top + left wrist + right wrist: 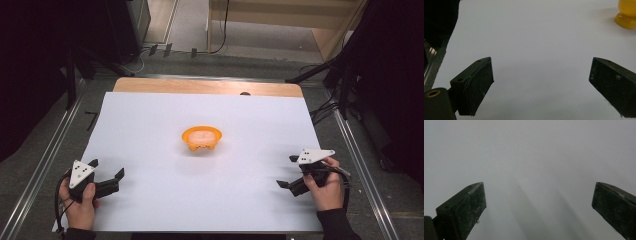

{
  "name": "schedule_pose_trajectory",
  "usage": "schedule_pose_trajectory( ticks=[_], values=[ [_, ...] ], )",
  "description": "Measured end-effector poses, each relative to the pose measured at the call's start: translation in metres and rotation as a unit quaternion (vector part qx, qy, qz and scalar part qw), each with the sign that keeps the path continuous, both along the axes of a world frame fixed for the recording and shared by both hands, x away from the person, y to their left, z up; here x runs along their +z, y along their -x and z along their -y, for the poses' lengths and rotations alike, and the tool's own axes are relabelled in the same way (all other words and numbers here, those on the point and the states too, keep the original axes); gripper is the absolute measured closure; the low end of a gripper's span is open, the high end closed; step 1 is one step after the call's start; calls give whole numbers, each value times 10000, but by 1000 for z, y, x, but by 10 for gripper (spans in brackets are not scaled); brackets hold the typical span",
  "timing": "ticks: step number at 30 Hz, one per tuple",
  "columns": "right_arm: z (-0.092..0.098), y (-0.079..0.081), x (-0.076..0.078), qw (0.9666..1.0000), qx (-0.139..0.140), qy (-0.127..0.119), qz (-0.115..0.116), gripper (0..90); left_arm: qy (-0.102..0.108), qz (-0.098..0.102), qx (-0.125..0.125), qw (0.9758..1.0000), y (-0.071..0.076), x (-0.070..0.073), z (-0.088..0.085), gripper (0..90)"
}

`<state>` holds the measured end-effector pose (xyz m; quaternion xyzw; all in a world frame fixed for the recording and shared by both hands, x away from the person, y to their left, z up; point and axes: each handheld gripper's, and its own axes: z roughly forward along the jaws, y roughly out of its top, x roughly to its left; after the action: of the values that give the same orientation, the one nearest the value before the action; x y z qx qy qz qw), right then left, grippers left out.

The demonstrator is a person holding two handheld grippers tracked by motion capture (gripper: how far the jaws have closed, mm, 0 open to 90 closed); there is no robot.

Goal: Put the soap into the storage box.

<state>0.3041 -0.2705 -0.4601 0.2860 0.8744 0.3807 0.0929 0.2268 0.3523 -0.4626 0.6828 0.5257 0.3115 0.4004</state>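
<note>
One orange bowl point(201, 138) with pale pinkish contents, mid-table point(150, 130).

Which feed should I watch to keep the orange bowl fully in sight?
The high view: the orange bowl sits whole at the middle of the white sheet, rim and pale contents visible, between both grippers. The left gripper view catches just part of its side and foot at the top right corner.

My left hand-held gripper point(541, 82) has its two black jaws spread wide with nothing between them, above the white worktop point(536, 42). At two o'clock I see an orange bowl point(627, 15), cut off by the frame edge and well apart from the jaws.
</note>
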Motion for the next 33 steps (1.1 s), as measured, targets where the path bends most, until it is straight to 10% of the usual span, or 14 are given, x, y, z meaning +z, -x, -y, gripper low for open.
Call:
schedule_pose_trajectory(
  ticks=[33],
  values=[
    [66, 53, -27, 9931, -931, -711, 42, 0, 33, -12, -67, 10000, 0, 0, -1, 58]
  ],
)
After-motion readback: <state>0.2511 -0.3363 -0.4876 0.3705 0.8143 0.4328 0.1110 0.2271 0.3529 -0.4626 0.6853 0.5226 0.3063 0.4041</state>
